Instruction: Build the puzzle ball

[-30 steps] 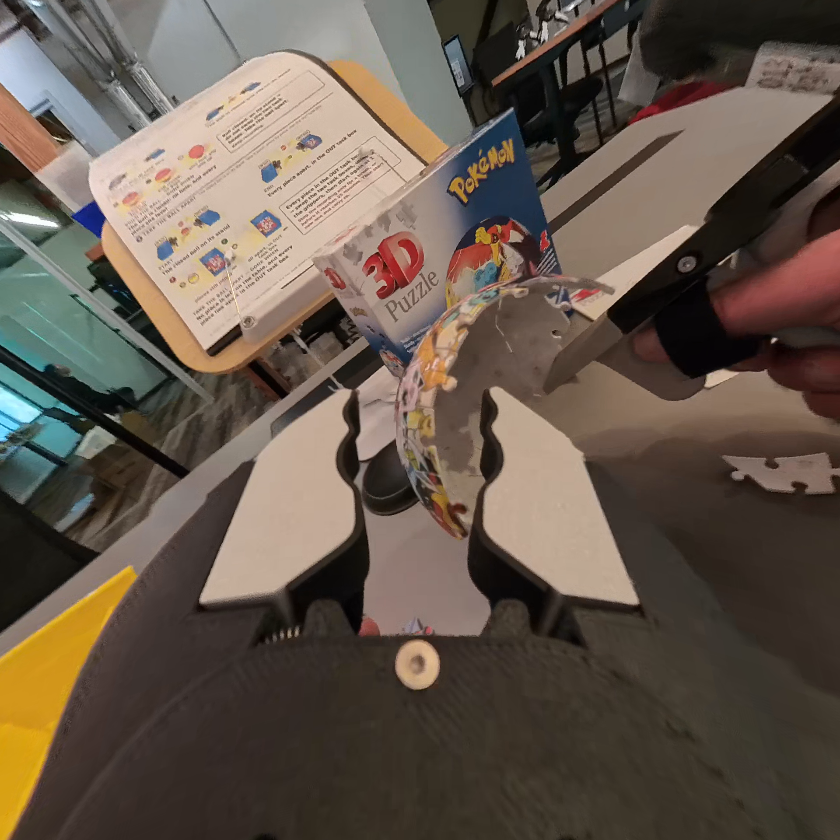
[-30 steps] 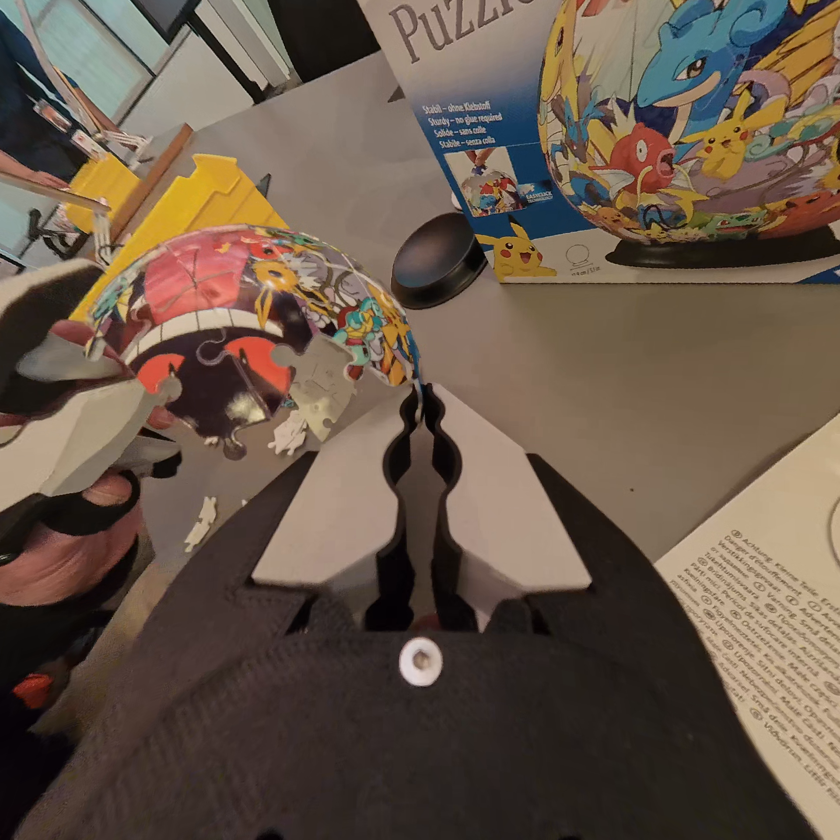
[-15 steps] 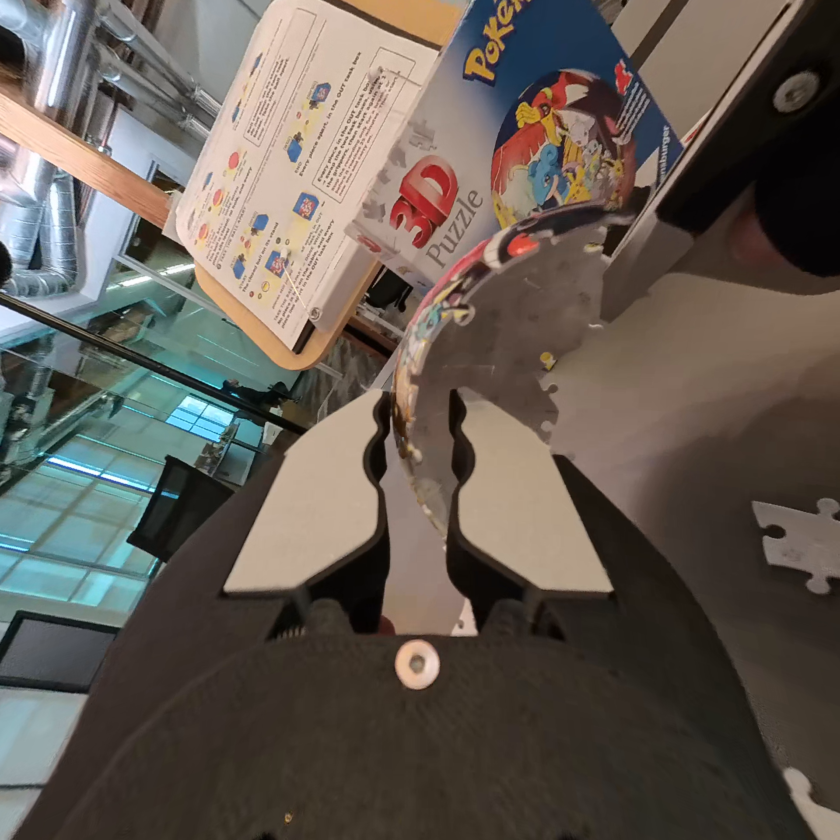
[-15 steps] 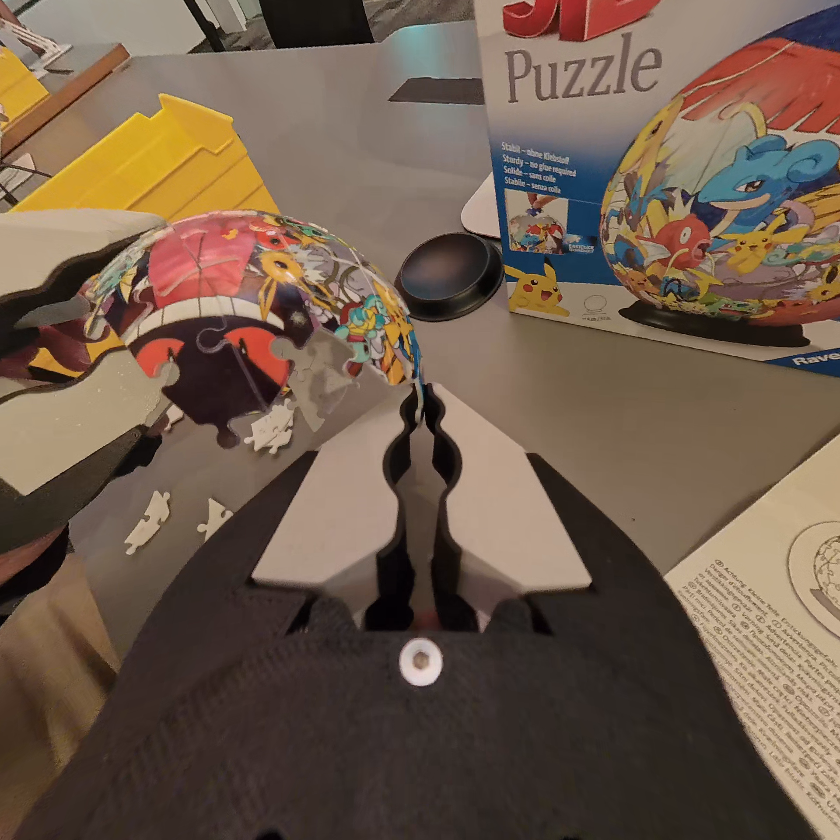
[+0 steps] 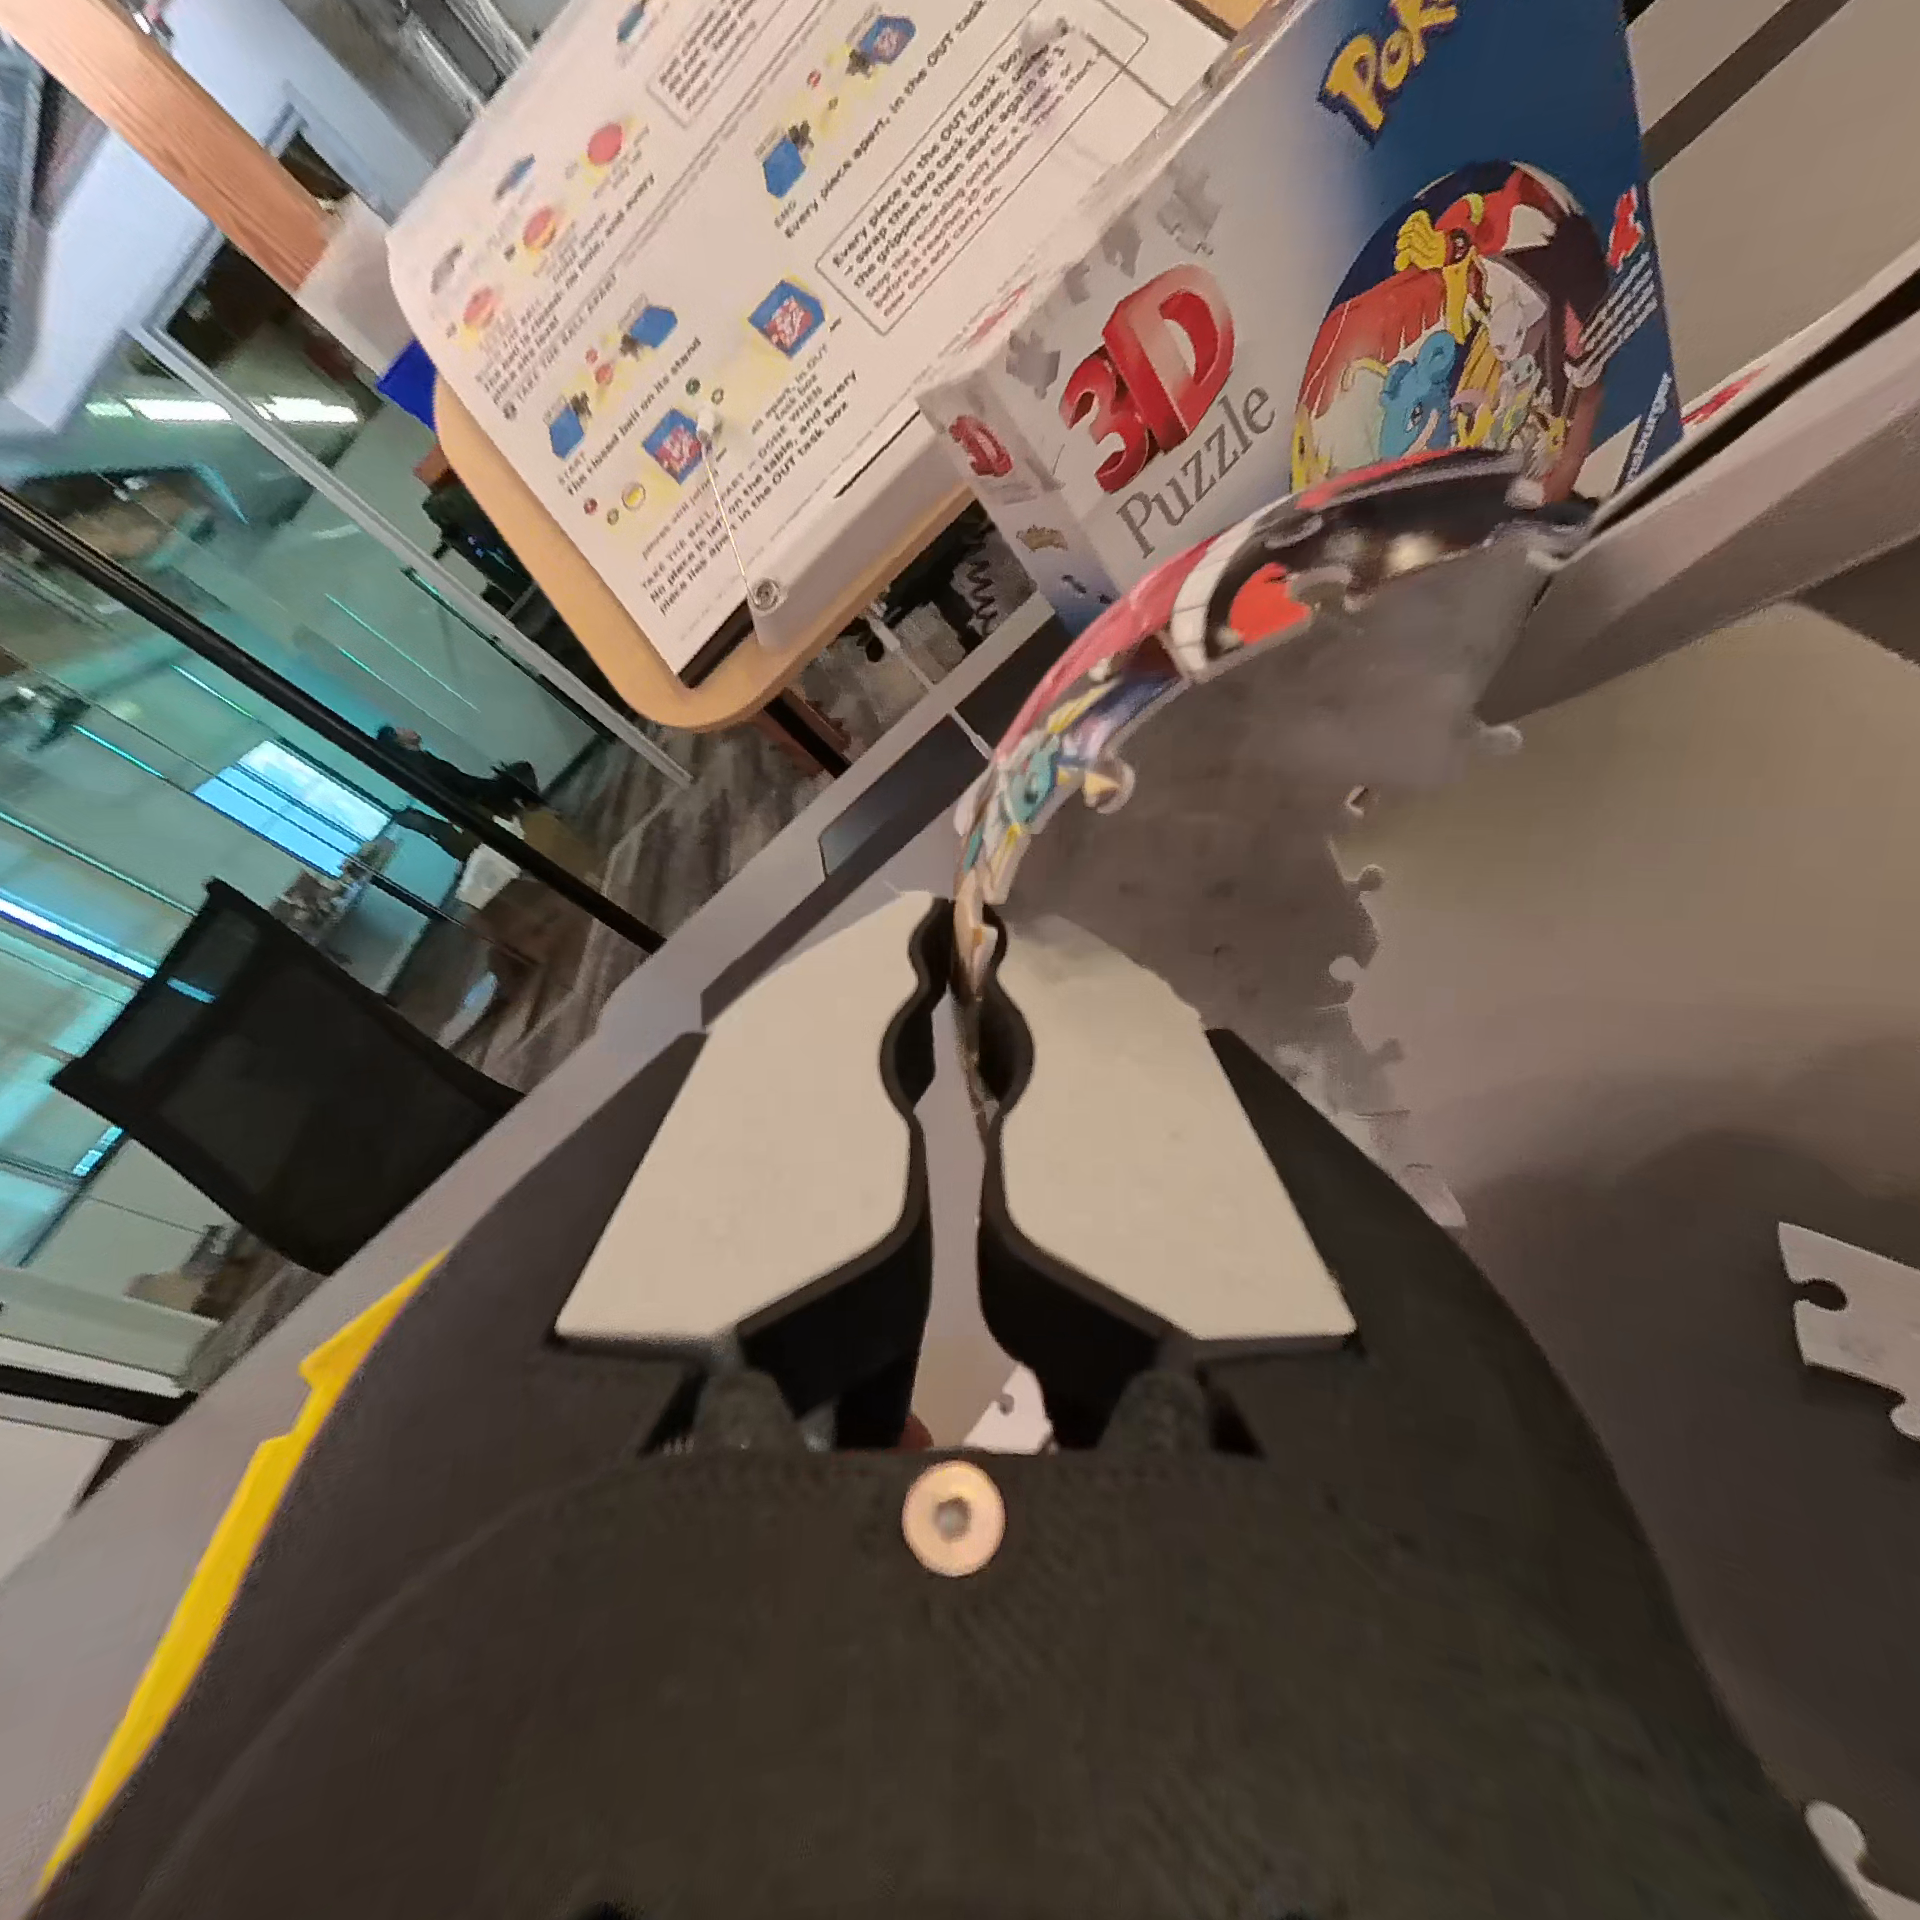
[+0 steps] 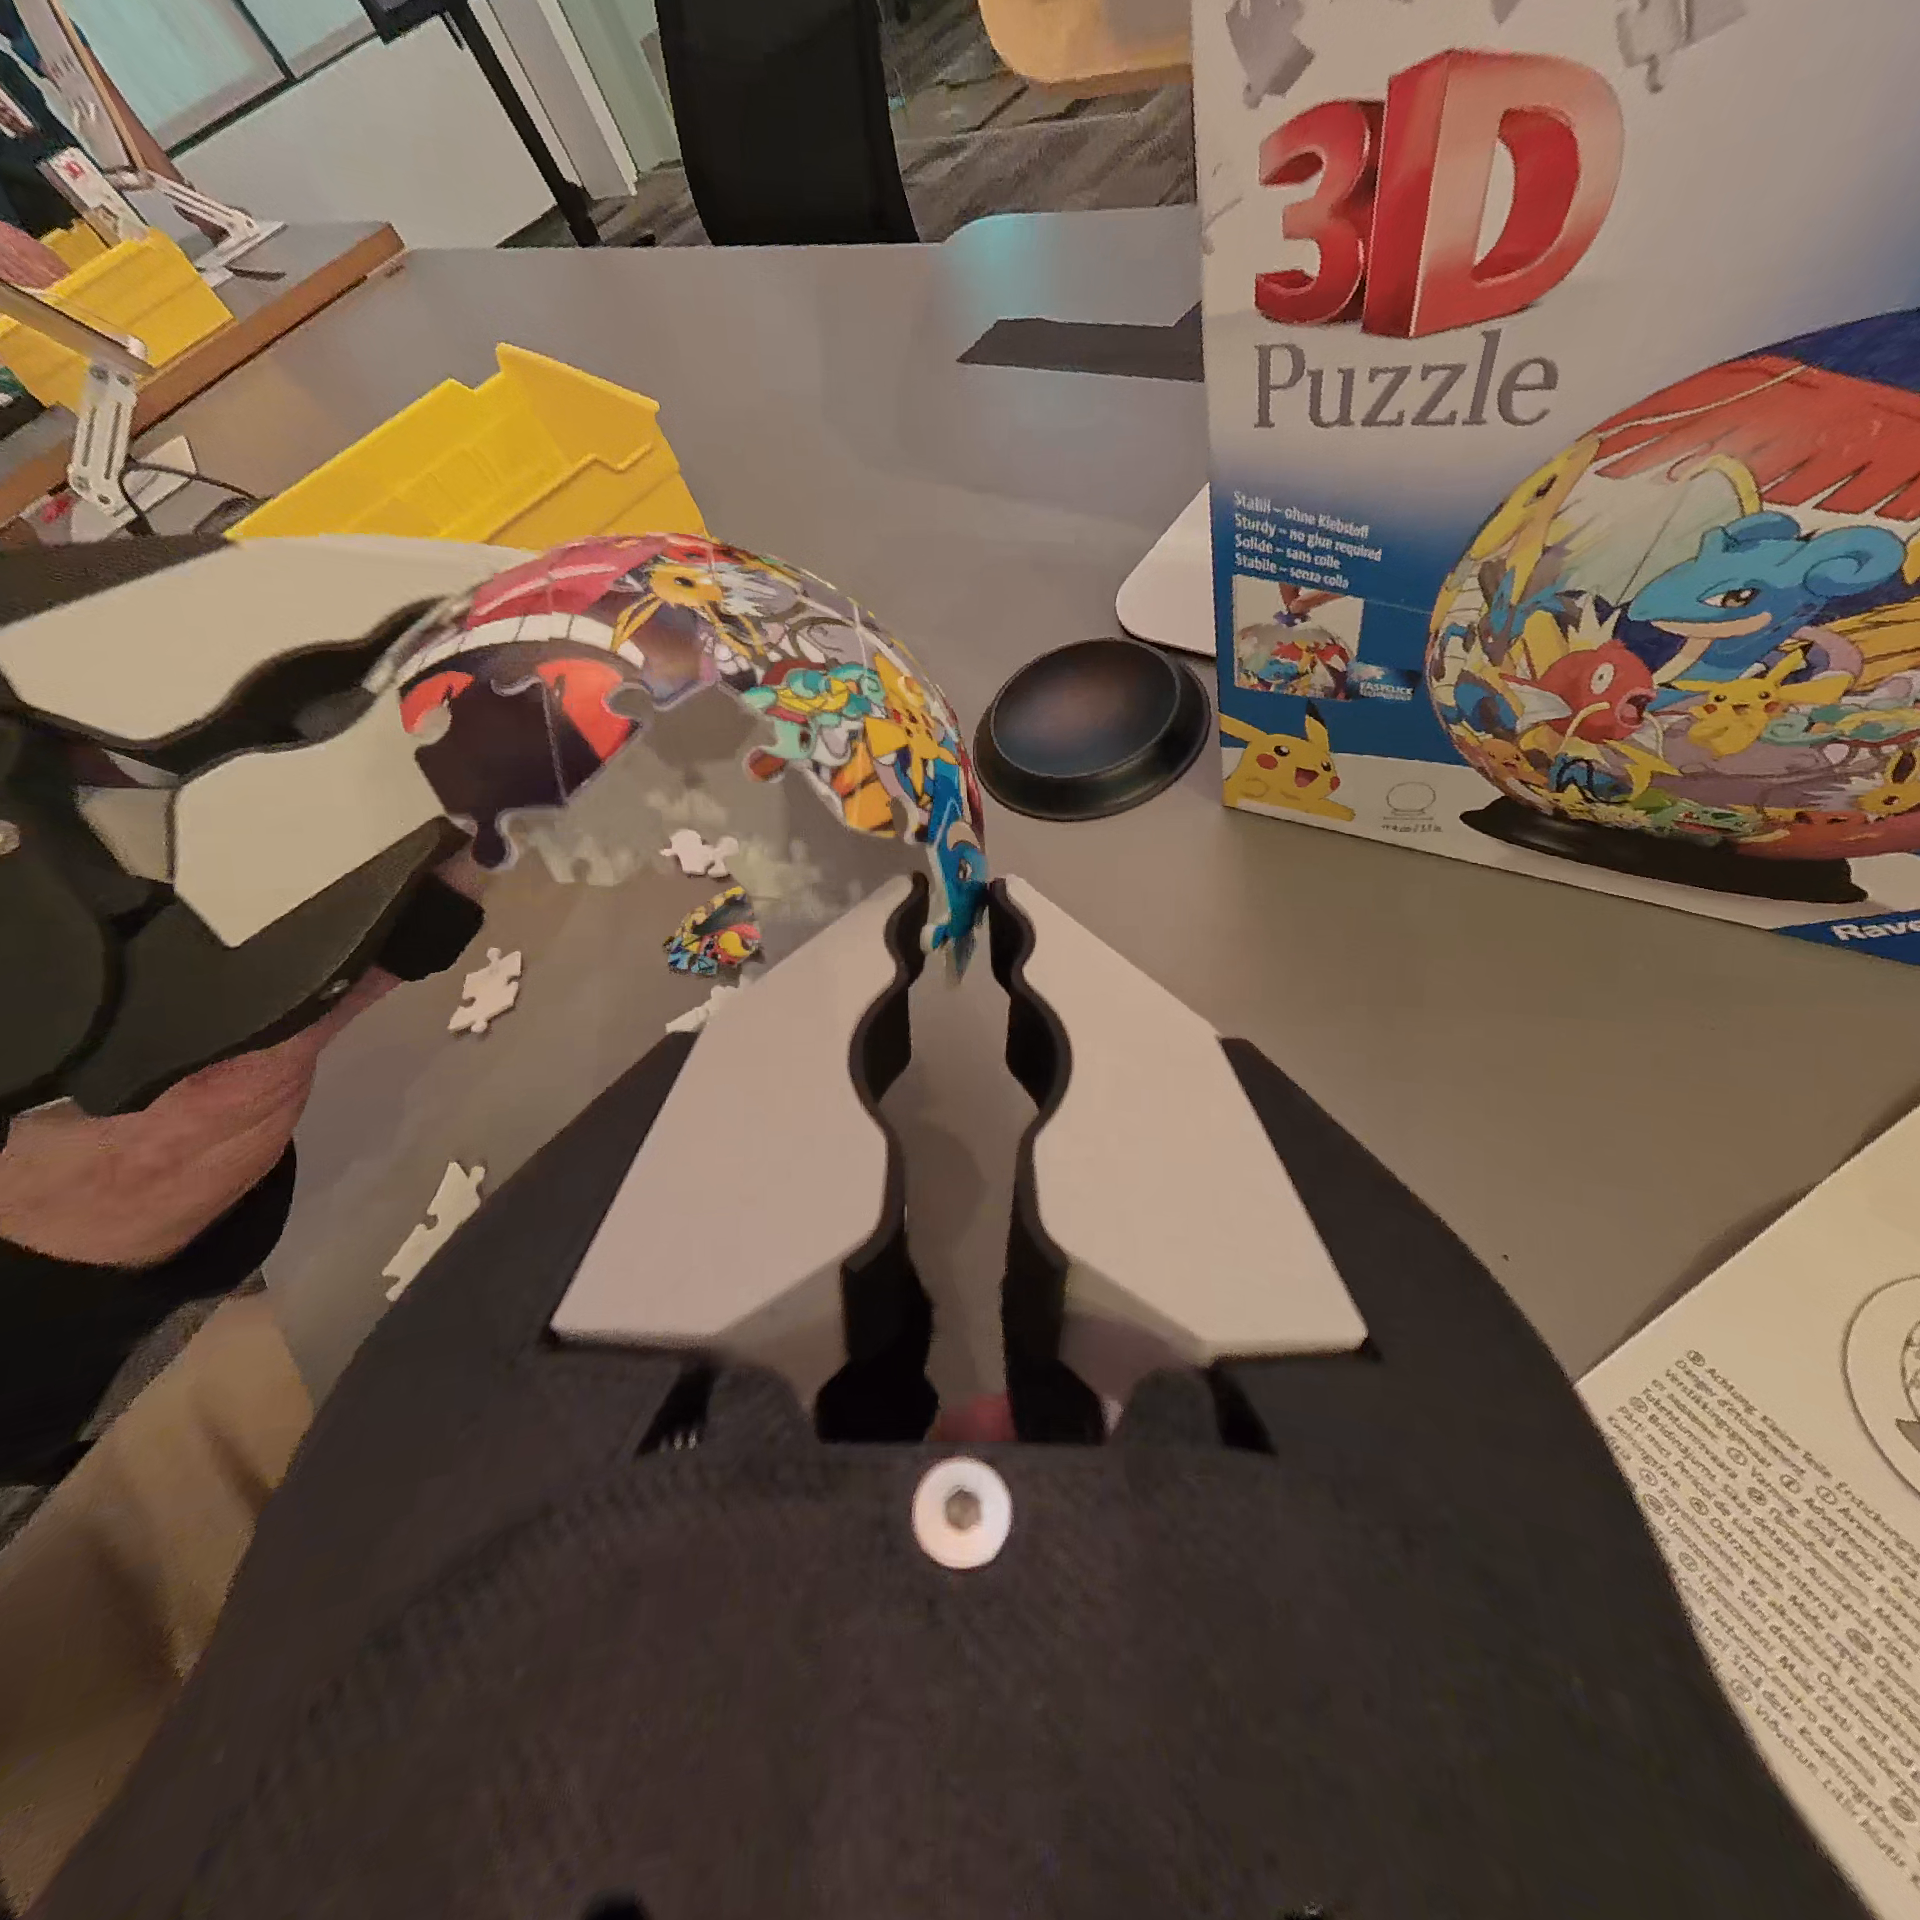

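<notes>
The partly built puzzle ball [image 6: 727,665] is a colourful curved shell held in the air between both grippers. My left gripper [image 5: 964,935] is shut on one rim of the shell [image 5: 1278,707], whose grey inside faces the camera. It shows at the left of the right wrist view [image 6: 416,707], clamping the shell's dark rim. My right gripper [image 6: 954,906] pinches the opposite blue rim at its fingertips, jaws narrowly apart. One of its fingers [image 5: 1683,582] shows in the left wrist view.
The puzzle box [image 6: 1558,540] stands at the back right, with a black round stand [image 6: 1091,727] beside it. A yellow bin [image 6: 488,468] sits far left. Loose pieces [image 6: 483,987] lie on the grey table under the shell. A leaflet [image 6: 1787,1558] lies right. An instruction board [image 5: 727,312] stands behind. Spacing between my two grippers at the tips: around 10 centimetres.
My left gripper has closed from wide open onto the shell's rim. The shell has tilted. My right gripper's jaws have parted a little at the tips.
</notes>
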`<state>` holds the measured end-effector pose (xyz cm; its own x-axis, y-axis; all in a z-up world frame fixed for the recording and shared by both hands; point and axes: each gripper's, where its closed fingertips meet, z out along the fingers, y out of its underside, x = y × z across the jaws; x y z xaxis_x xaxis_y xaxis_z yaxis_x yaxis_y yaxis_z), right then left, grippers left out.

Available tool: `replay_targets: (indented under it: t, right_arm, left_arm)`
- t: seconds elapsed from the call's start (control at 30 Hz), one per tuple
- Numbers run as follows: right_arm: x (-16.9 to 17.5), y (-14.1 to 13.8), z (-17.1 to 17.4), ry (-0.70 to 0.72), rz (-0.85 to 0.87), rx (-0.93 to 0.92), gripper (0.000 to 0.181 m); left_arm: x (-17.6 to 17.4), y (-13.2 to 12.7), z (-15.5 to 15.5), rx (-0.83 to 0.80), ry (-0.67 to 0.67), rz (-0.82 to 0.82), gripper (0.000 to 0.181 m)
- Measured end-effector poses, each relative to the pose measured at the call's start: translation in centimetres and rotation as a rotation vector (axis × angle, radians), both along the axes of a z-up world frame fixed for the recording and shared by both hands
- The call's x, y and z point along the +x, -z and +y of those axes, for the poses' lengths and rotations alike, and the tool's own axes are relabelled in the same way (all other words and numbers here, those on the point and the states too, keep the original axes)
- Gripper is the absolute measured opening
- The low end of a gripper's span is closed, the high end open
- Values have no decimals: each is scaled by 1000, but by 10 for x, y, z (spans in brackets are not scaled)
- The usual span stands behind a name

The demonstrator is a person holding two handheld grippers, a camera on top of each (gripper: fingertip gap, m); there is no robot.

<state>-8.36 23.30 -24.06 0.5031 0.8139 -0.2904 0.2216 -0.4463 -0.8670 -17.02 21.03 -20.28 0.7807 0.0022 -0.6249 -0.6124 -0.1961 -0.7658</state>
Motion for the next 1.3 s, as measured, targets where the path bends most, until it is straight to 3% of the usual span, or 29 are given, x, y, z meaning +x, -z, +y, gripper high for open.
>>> replay_targets:
  t: [0.33,0.47,0.6,0.8,0.97,1.3]
  right_arm:
    - [12,-28,-4,-28,38,61,39]
    - [24,-31,-2,-46,31,75,39]
    - [37,-22,9,-49,14,48,36]
    - [34,12,-3,-154,-80,-41,31]
    - [27,42,-24,-278,-211,-54,30]
    - [30,66,-41,-383,-329,-73,27]
  left_arm:
    - [-16,15,3,-84,-9,-254,3]
    - [-24,17,3,-101,-14,-379,2]
    - [-30,20,3,-111,-7,-501,2]
    - [-26,23,2,-98,34,-618,2]
    - [-20,24,3,-73,73,-682,2]
    - [-2,36,5,-63,122,-702,3]
